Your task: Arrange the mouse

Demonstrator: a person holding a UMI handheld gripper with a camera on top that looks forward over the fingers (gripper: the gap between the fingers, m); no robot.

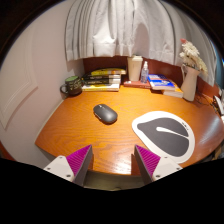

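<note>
Approach step. Gripper (pixel 114 163) fingers spread wide, empty. Dark grey oval plastic mouse (pixel 105 113) lies on the wooden table (pixel 70 130), well ahead, slightly left. Grey-black rounded mouse mat (pixel 165 133) ahead-right. Next: advance, straddle mouse, close.

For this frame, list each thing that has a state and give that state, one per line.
gripper: fingers open, holding nothing, above the table's near edge
mouse: resting on the wooden table, off the pad
mouse pad: flat on the table, nothing on it
mug: upright
books: stacked flat
</note>
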